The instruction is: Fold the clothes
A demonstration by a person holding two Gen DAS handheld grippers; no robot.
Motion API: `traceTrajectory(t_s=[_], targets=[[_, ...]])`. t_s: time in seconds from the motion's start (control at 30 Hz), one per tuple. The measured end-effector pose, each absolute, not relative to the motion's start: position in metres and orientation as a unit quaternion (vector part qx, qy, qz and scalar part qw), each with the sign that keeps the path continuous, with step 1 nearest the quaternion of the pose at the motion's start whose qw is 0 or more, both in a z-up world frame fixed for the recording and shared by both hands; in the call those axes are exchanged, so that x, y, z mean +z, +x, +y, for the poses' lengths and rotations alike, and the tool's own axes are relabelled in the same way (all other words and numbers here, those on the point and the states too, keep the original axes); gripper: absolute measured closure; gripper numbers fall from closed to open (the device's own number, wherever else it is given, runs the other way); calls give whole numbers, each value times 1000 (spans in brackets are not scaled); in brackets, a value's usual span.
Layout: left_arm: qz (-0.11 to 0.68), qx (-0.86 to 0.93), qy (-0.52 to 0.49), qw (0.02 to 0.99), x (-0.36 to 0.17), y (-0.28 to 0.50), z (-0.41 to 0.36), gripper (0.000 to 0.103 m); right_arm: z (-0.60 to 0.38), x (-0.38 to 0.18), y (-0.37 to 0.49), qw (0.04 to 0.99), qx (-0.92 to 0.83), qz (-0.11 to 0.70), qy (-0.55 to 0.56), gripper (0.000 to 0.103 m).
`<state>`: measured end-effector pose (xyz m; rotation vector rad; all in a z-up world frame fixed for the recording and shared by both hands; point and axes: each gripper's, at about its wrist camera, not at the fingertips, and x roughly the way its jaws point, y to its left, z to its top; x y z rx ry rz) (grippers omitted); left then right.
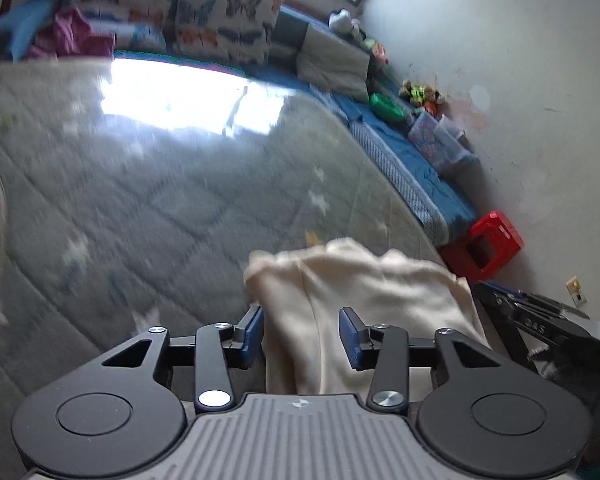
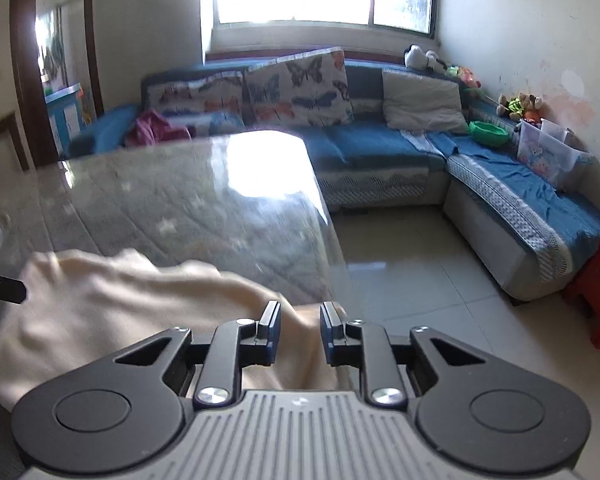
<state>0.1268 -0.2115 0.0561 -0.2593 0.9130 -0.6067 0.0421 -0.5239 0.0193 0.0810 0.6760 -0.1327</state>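
Left wrist view: cream garment at the surface's near right corner.
Both left tongs and right tongs stand parted astride it, gripping nothing. Soft, light, limp cloth; best pinched at corners.

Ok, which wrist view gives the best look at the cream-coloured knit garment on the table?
The right wrist view: the cream-coloured knit garment spreads wide across the grey quilted table cover, showing its rumpled far edge. The left wrist view shows only a narrower bunched part running between the left gripper fingers, blurred.
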Motion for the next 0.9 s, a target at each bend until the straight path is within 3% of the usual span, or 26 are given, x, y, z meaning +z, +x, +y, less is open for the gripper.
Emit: traceTrajectory(t_s=[0.23,0.6,0.77,0.9], targets=[[412,-306,-129,848,69,137,-235,65,-507,15,68,939,-28,339,54,83],[437,-321,-84,836,44,151,-285,65,-494,-8,92,933,-29,354,54,79],[436,-322,-80,837,44,151,-287,65,-492,0,86,939,-24,341,45,73],[428,-328,-75,839,47,148,-287,65,-479,10,74,942,8,333,30,61]])
